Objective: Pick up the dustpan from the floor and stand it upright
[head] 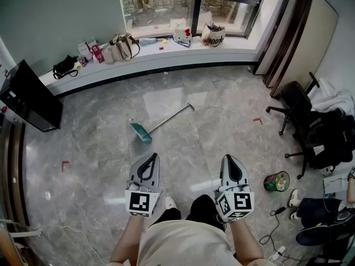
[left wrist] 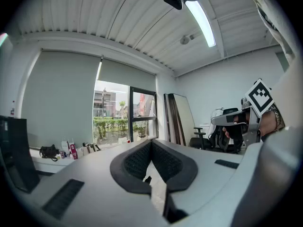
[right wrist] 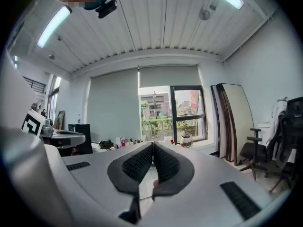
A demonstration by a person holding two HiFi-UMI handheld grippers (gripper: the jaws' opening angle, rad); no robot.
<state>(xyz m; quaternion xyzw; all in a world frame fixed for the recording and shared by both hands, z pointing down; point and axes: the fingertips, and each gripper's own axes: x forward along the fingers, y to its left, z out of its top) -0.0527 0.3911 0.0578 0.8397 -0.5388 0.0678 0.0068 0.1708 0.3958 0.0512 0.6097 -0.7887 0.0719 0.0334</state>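
Observation:
The dustpan (head: 142, 131) lies flat on the grey floor in the head view, its teal pan toward me and its long metal handle (head: 172, 116) running up and right. My left gripper (head: 152, 157) hovers below the pan, tips touching, shut on nothing. Beside it my right gripper (head: 228, 158) is held level with the left one, also shut and empty. In the left gripper view the closed jaws (left wrist: 151, 142) point level at the window, and the right gripper (left wrist: 236, 119) shows at the right edge. The right gripper view shows its jaws (right wrist: 153, 144) closed, aimed at the window. The dustpan is in neither gripper view.
A window ledge (head: 150, 51) with bags and small items runs along the far wall. A black monitor (head: 30, 96) stands at left. Office chairs (head: 297, 107) with clothes crowd the right side, with a round green container (head: 276, 181) and cables (head: 272, 231) on the floor.

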